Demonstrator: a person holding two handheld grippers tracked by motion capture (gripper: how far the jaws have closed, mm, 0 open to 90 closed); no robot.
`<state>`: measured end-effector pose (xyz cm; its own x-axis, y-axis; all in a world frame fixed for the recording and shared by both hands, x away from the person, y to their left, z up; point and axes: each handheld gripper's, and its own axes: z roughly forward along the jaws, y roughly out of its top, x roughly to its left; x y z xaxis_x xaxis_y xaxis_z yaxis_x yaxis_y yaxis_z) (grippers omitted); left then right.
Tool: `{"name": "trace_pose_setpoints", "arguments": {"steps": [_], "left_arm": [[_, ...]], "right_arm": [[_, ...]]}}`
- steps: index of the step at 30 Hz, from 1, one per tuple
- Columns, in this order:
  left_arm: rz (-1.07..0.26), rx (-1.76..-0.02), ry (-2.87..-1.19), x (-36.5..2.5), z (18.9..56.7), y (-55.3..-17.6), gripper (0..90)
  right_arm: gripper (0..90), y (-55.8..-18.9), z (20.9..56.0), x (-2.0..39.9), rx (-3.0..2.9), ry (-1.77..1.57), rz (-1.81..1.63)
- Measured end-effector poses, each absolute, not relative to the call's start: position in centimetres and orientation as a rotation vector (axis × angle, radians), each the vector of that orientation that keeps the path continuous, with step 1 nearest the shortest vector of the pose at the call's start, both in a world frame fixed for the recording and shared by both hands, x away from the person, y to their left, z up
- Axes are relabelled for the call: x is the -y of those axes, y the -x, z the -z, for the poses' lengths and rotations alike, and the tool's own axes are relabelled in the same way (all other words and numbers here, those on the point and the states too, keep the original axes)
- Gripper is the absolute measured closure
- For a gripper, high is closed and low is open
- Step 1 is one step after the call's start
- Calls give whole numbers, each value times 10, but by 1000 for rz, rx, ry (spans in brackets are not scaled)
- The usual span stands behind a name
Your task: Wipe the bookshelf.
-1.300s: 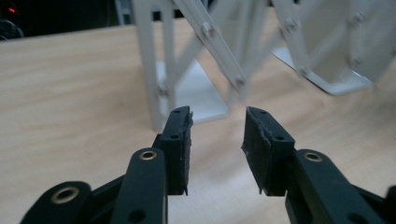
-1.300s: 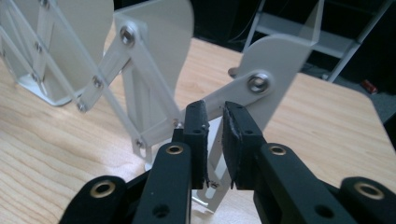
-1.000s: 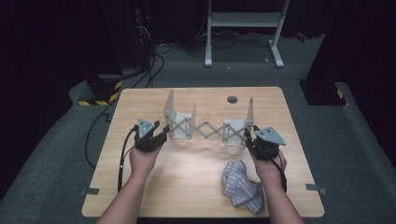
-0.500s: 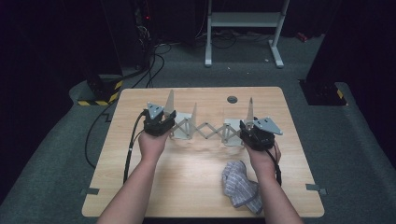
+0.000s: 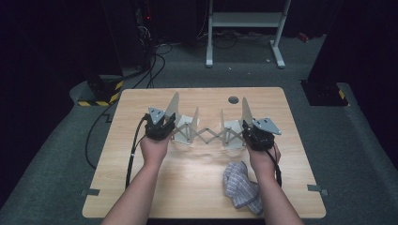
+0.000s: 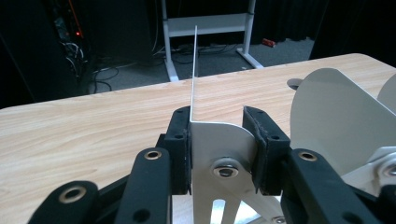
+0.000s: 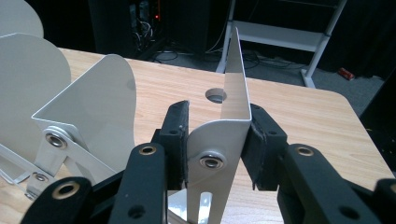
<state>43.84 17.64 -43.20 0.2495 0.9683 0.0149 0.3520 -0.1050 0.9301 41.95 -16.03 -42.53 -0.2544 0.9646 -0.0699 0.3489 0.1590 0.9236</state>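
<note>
Table (image 5: 141,178): pale wood top with a round cable hole (image 5: 233,100) near the far edge, set on grey carpet.

Expanding file rack (image 5: 206,133): white metal, scissor-linked, with upright rounded dividers; it stood across the middle of the table, stretched sideways between the two hands. Its left end plate (image 6: 219,144) and right end plate (image 7: 224,135) each rose to a thin upright blade.

Cloth (image 5: 241,185): checked, crumpled, it lay on the near right part of the table, just beside the right forearm and apart from the rack.

Left claw (image 5: 159,126): at the rack's left end. In the left gripper view the jaws had just been closing; both pads sat against the base of the left end plate, holding it.

Right claw (image 5: 257,133): at the rack's right end. Its jaws had likewise just been closing; in the right gripper view the pads pressed the curved base of the right end plate from both sides.
</note>
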Motion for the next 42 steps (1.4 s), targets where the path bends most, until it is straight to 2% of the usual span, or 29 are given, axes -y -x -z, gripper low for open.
{"name": "trace_pose_setpoints", "arguments": {"steps": [16, 20, 24, 29, 36, 42], "left_arm": [[-891, -1276, -1615, -185, 432, -378, 636], [-895, -1268, -1615, -186, 432, -374, 625], [-874, -1265, -1592, -191, 431, -376, 584], [-845, -1220, -1570, -200, 428, -367, 500], [-806, -1206, -1567, -213, 441, -345, 472], [-750, -1223, -1628, -212, 463, -348, 453]], "right_arm": [[644, -392, 428, 155, -1753, -1198, -1125], [631, -389, 428, 155, -1757, -1191, -1121], [574, -393, 423, 156, -1757, -1204, -1134], [535, -378, 412, 158, -1745, -1153, -1167], [598, -348, 420, 160, -1772, -1103, -1205], [636, -352, 442, 146, -1910, -1081, -1156]]}}
